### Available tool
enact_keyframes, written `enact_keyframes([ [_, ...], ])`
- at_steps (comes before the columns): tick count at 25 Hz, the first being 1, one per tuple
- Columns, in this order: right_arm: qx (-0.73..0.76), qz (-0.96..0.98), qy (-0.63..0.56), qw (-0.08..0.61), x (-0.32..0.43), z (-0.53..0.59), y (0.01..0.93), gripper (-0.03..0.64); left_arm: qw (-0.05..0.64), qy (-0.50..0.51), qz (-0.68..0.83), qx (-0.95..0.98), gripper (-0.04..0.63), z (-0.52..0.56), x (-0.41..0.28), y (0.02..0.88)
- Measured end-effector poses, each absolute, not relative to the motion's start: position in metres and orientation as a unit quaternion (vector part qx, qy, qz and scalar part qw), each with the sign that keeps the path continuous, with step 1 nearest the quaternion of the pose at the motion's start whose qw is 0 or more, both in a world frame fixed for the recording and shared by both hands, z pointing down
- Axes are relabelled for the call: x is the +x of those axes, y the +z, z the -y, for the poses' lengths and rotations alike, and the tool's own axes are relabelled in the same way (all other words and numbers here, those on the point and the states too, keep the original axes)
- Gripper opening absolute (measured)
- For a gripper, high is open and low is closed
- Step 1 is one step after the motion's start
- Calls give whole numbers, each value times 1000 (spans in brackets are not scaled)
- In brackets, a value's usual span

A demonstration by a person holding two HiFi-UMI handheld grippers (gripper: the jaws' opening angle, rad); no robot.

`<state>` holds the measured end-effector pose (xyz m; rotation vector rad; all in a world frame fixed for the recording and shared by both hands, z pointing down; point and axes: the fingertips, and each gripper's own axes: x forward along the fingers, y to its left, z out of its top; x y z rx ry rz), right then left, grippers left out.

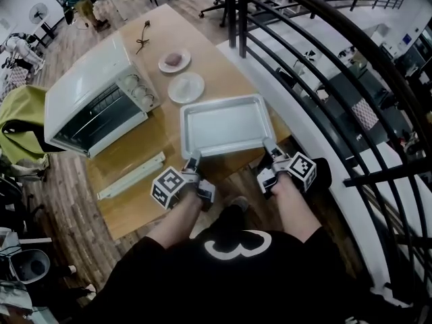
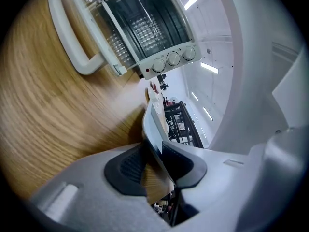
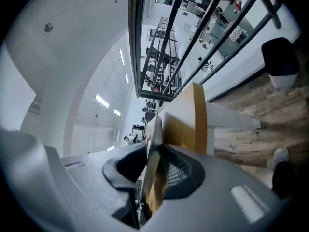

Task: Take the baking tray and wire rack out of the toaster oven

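Note:
The grey baking tray lies flat on the wooden table, to the right of the white toaster oven. Both grippers are at the tray's near rim. My left gripper holds the rim's left end; in the left gripper view the thin tray edge runs between the dark pads of that gripper. My right gripper has the right end; its own view shows the tray rim pinched between that gripper's pads. The oven door is down, and a wire grid shows inside.
The oven's lowered door ends in a white handle left of the tray. Two small plates stand behind the tray, one with pinkish food, the other bare. A black railing runs along the table's right side.

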<state>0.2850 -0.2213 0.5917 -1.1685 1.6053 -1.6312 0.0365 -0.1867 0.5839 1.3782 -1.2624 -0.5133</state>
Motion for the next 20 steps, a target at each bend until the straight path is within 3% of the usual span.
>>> enact_keyframes([
  [14,-462,-645,-576,196,284,223,605,104,576,-135,524,613,113,186,43,598],
  [20,-434,-712,-538,122,272,220,594,209,568,-99,500,646,137,186,46,593],
])
